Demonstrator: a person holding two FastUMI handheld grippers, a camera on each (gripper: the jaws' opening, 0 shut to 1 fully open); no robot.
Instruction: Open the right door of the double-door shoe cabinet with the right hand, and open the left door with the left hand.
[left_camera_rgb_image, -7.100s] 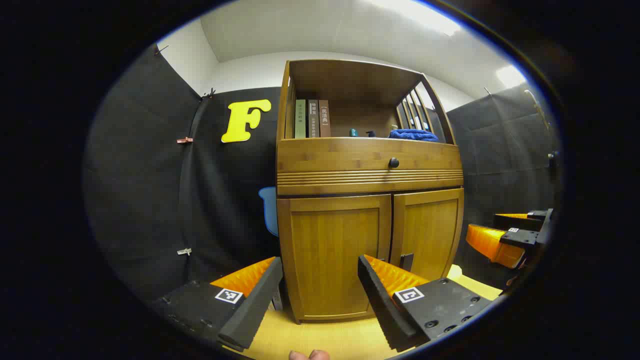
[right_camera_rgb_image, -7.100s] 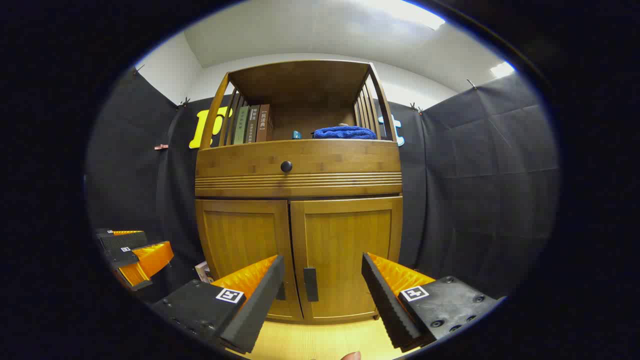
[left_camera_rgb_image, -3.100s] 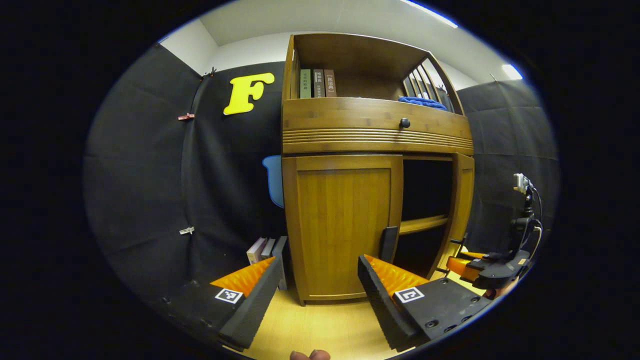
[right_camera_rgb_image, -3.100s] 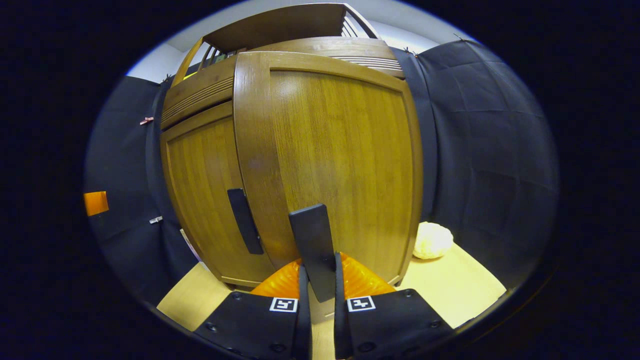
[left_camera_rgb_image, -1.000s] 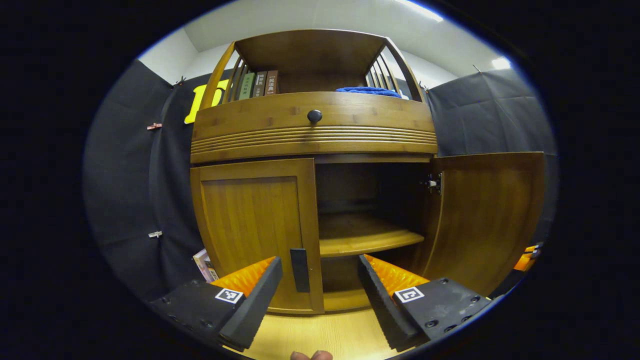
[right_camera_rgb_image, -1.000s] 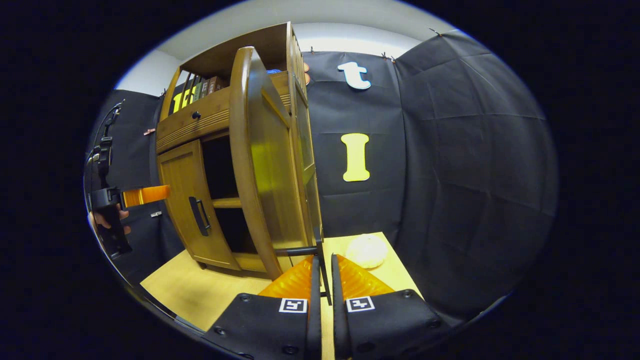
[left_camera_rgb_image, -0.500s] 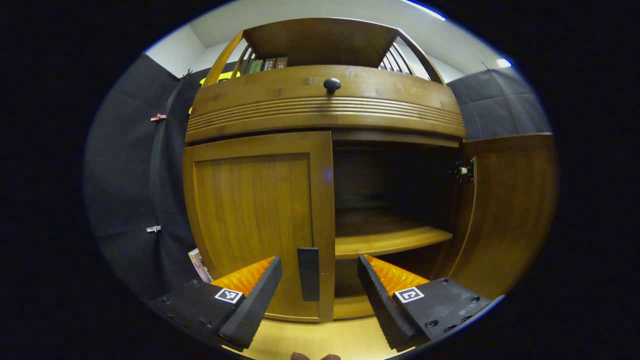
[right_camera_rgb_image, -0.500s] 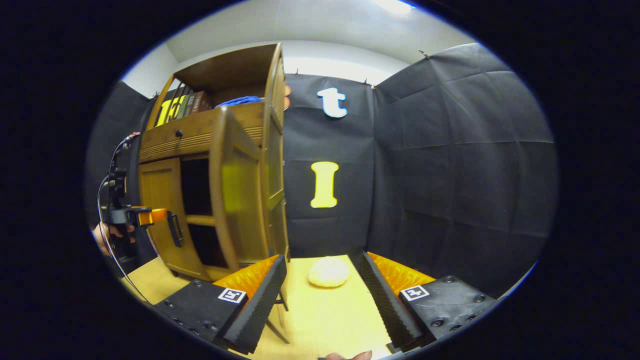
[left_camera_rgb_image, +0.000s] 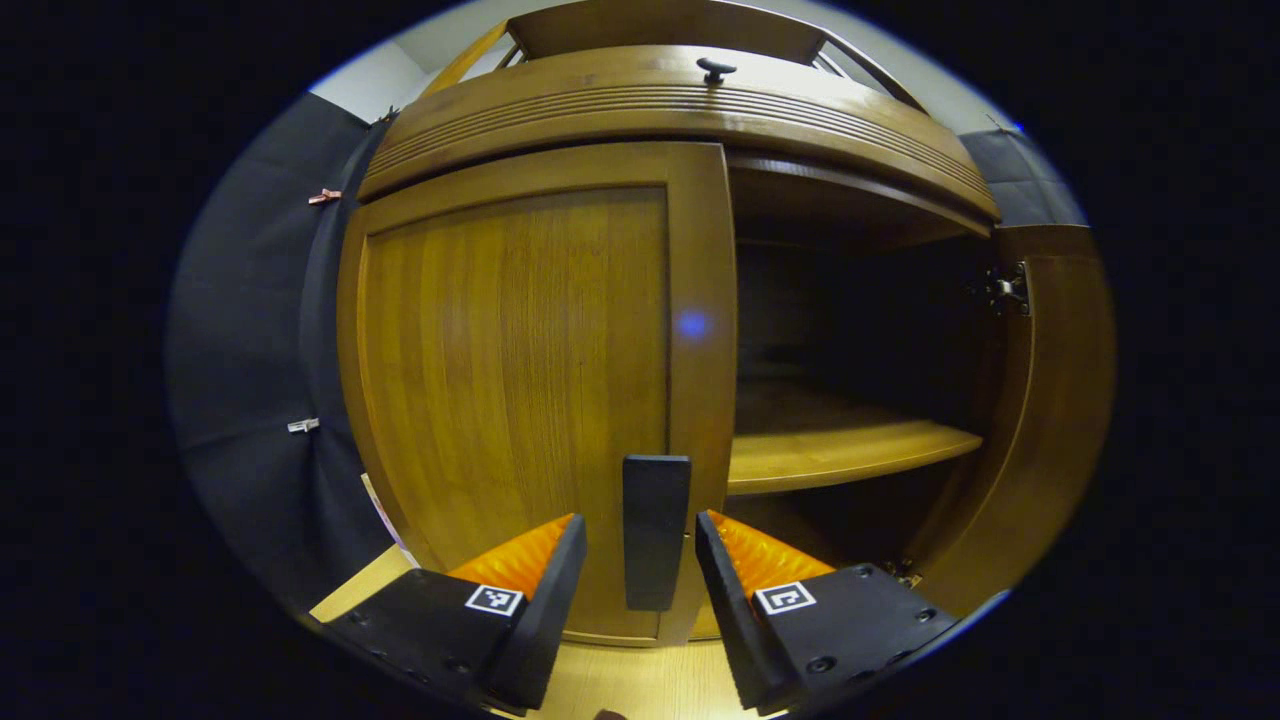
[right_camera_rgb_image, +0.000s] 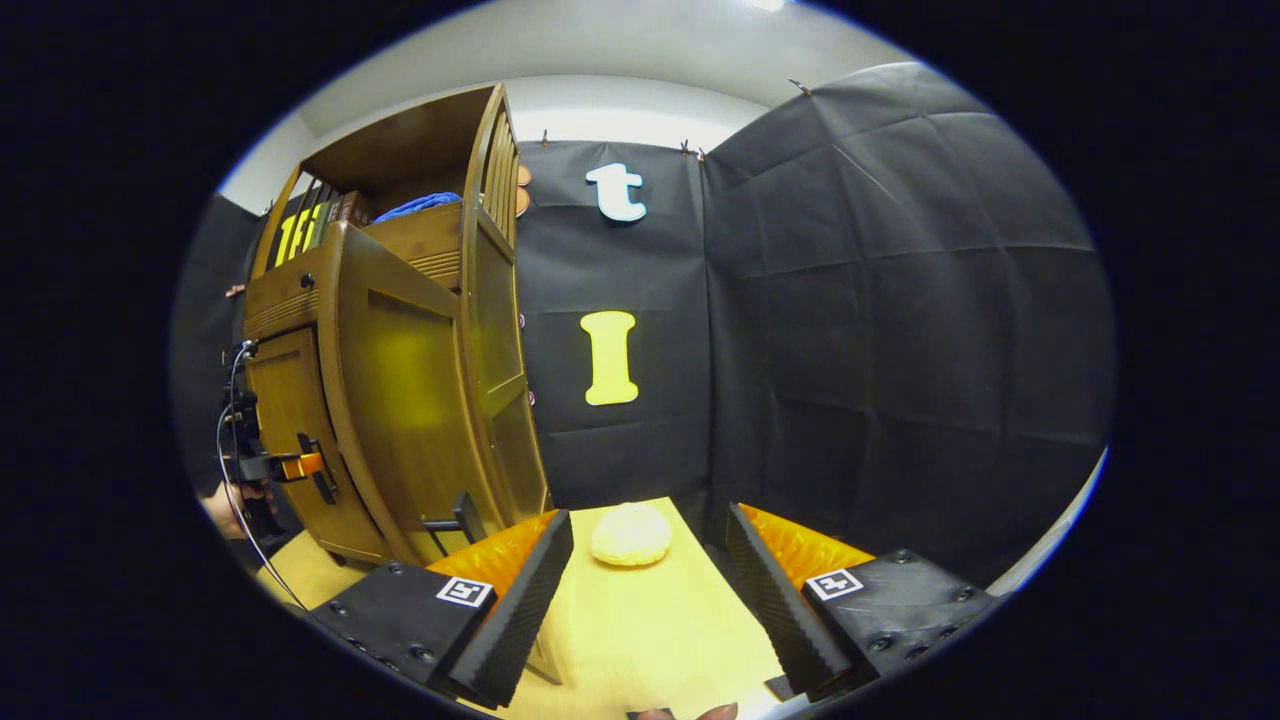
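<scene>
In the left gripper view the wooden shoe cabinet (left_camera_rgb_image: 680, 100) looms close. Its left door (left_camera_rgb_image: 520, 360) is closed. The door's black handle (left_camera_rgb_image: 656, 530) stands between the fingers of my left gripper (left_camera_rgb_image: 640, 522), which is open, with a small gap on each side. The right door (left_camera_rgb_image: 1050, 420) is swung wide, baring a dark inside with a shelf (left_camera_rgb_image: 850, 450). In the right gripper view my right gripper (right_camera_rgb_image: 648, 560) is open and holds nothing, off to the right of the open right door (right_camera_rgb_image: 400, 400) and its handle (right_camera_rgb_image: 455, 520). The left gripper (right_camera_rgb_image: 300, 465) shows far left at the left door.
A pale round lump (right_camera_rgb_image: 630, 533) lies on the light wooden floor (right_camera_rgb_image: 660, 620) beside the cabinet, ahead of my right gripper. Black cloth walls close in behind and to the right. A hand (right_camera_rgb_image: 225, 505) holds the far left gripper. A drawer knob (left_camera_rgb_image: 715, 68) sits above the doors.
My right gripper let go of the right door's handle, opened and drew away to the right. My left gripper came up to the left door, and its fingers narrowed around the handle.
</scene>
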